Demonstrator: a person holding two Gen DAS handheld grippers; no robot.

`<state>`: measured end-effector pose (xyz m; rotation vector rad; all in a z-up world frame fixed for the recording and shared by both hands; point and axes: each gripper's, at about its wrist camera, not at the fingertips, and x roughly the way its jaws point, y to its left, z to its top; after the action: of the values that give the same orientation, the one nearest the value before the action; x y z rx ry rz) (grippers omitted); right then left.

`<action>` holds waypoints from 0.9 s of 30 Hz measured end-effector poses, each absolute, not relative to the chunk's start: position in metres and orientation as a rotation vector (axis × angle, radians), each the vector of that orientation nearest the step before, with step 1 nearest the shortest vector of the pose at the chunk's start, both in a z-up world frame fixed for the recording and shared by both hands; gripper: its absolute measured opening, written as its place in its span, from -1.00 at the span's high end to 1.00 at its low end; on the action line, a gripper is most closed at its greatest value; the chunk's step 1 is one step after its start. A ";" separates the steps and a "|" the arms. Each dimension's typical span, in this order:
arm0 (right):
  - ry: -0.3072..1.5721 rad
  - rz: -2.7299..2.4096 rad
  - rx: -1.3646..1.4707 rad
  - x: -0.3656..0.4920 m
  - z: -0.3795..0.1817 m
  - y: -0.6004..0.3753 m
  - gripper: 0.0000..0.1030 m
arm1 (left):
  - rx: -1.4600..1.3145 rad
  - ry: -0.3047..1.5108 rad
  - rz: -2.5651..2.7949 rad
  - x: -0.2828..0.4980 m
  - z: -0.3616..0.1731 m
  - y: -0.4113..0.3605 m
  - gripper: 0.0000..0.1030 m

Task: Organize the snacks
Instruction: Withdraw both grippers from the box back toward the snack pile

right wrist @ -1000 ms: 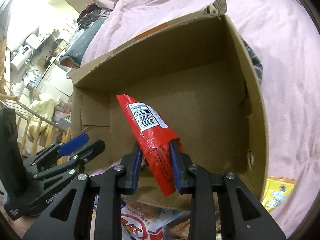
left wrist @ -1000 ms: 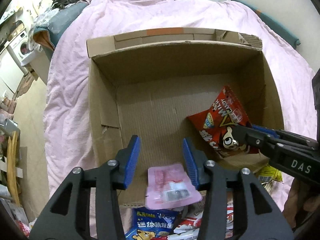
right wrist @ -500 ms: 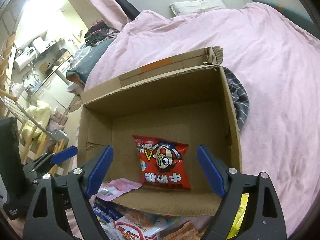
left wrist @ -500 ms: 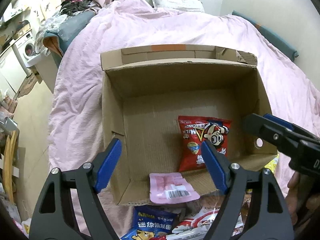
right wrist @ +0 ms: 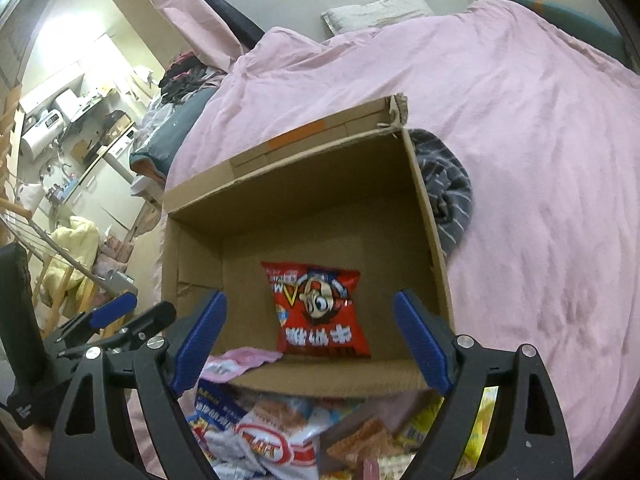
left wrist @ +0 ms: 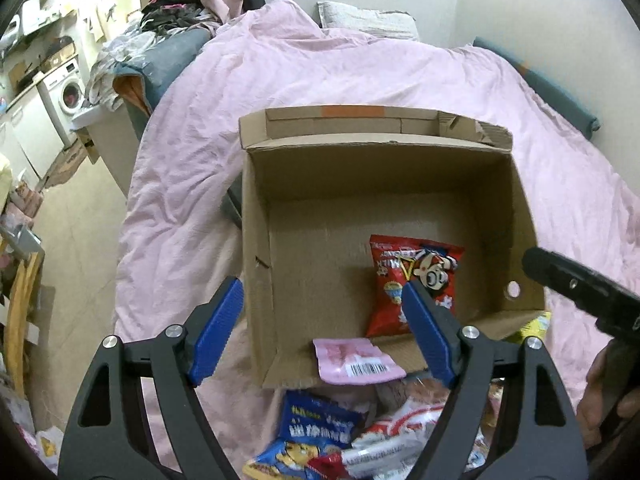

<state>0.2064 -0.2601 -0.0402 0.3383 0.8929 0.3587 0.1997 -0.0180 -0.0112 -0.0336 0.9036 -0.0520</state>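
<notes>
An open cardboard box (left wrist: 256,216) (right wrist: 424,200) lies on a pink bed. A red snack bag (left wrist: 408,280) (right wrist: 320,308) lies flat on its floor. A pink packet (left wrist: 356,364) (right wrist: 236,360) rests on the box's near flap. My left gripper (left wrist: 324,336) is open and empty, above the box's near edge. My right gripper (right wrist: 310,342) is open and empty, in front of the red bag. Several loose snack packs (left wrist: 320,436) (right wrist: 276,436) lie in a heap below both grippers.
A pink duvet (left wrist: 320,80) covers the bed around the box. A grey striped cloth (right wrist: 448,188) lies by the box's right wall. A washing machine (left wrist: 68,92) and cluttered shelves stand at the left. A yellow pack (left wrist: 534,326) lies beside the box.
My right gripper let go of the red bag, which now lies flat in the box, and pulled back. My left gripper opened wide and drew back from the pink packet.
</notes>
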 end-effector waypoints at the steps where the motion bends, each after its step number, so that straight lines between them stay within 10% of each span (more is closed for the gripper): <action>1: 0.890 0.359 0.330 0.204 -0.039 -0.260 -0.71 | -0.040 0.902 -0.054 0.195 -0.009 -0.017 -0.53; 27: 0.934 0.363 0.308 0.114 -0.044 -0.259 -0.71 | -0.048 0.940 0.023 0.105 -0.013 0.020 -0.53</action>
<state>0.1139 -0.2595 -0.0444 0.3077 0.9337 0.3631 0.1049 0.0197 -0.0127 -0.0476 0.9400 0.0227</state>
